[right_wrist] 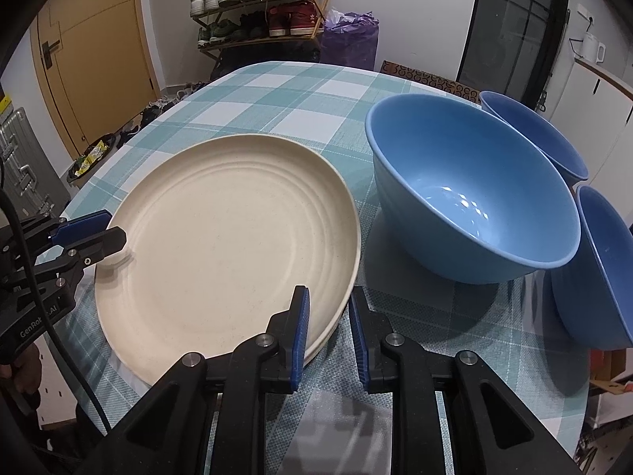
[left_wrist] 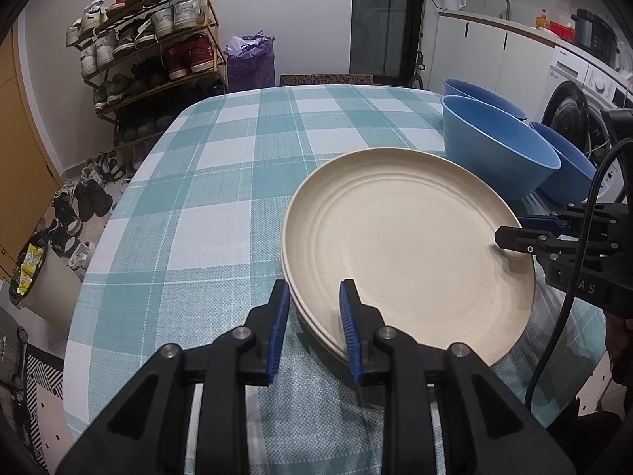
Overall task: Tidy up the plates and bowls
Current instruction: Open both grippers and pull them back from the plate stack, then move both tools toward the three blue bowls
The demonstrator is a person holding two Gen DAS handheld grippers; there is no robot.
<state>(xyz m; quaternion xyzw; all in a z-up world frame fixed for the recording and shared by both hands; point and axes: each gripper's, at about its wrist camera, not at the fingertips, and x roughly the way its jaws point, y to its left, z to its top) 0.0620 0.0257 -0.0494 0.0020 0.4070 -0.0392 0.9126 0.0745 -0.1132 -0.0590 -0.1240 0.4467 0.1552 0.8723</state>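
So my left gripper [left_wrist: 312, 316] and right gripper [right_wrist: 328, 328] both straddle the rim of the round cream ridged plates [left_wrist: 407, 245], jaws spread, stacked on the teal checked tablecloth [left_wrist: 221, 182]; three blue bowls [right_wrist: 470, 194] sit unstacked beside them.

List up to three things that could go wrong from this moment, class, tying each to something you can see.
1. Each gripper, left and right, straddles only the rim of the cream plates, so the stack may tilt or slip when lifted.
2. Only the top plate might rise, since two rims show.
3. The nearest blue bowl sits close beside the plates; a sideways swing could knock it.
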